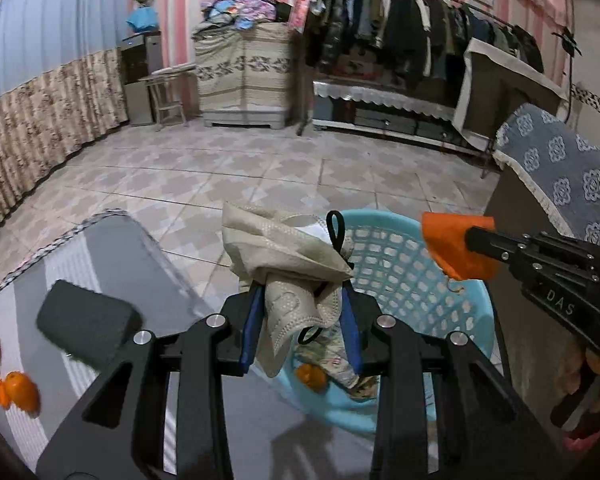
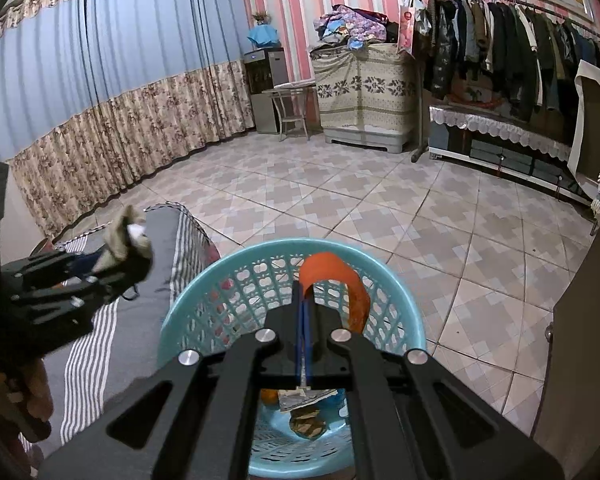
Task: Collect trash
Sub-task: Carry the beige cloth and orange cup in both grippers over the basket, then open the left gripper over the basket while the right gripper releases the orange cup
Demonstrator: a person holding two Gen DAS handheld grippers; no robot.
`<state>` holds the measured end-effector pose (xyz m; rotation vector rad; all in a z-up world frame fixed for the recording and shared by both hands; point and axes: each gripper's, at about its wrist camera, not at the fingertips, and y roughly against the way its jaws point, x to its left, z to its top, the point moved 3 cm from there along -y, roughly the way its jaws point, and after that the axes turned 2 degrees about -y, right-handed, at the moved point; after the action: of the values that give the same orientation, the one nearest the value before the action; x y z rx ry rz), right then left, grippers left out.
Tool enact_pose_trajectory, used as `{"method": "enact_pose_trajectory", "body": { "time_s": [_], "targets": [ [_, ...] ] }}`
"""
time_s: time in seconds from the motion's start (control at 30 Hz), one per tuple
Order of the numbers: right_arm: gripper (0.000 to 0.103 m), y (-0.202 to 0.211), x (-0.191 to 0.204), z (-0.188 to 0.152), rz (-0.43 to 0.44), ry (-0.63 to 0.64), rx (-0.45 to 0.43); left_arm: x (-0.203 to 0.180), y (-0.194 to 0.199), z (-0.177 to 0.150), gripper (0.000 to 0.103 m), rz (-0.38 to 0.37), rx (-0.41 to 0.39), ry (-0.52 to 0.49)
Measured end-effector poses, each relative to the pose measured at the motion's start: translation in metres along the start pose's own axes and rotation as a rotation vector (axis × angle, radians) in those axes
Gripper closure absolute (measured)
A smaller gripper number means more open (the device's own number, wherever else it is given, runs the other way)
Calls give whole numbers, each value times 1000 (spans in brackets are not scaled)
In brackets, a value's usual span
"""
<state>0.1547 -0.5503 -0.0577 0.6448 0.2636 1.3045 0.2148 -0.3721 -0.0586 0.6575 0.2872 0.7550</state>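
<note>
Trash basket (image 2: 204, 312) sits on open tiled floor (image 2: 340, 200) beside the bed (image 2: 168, 248). Left hand-held gripper (image 1: 300, 320) squeezes a crumpled mask (image 1: 284, 252); right hand-held gripper (image 2: 306, 300) pinches orange peel (image 2: 332, 268) over the rim.

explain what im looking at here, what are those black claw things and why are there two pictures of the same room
The black claws are two hand-held grippers; a person holds one in each hand, and each carries a wide-angle camera looking along its fingers. One picture comes from the left gripper, the other from the right gripper.

The left one is clamped on a crumpled beige face mask. The right one is shut on an orange peel, above a light blue basket that already contains some trash.

Beside the basket is a surface with a grey striped cover. On it lie a dark grey block and more orange peel.
</note>
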Motion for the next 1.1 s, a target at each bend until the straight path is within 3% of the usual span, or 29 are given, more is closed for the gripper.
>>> {"method": "enact_pose_trajectory", "body": {
  "time_s": [0.13, 0.33, 0.57, 0.83, 1.1],
  "targets": [
    [103, -4, -1, -3, 2, -1, 6, -13, -21, 5, 67, -15, 20, -30],
    [103, -9, -5, -8, 6, -5, 21, -14, -26, 5, 38, -22, 32, -13],
    [103, -16, -3, -16, 13, -13, 44, -2, -17, 5, 18, 44, 13, -2],
    [103, -28, 9, -16, 20, 2, 70, 31, 17, 10, 7, 153, -56, 59],
    [101, -46, 26, -11, -29, -1, 128, 65, 55, 3, 6, 229, -94, 116]
  ]
}}
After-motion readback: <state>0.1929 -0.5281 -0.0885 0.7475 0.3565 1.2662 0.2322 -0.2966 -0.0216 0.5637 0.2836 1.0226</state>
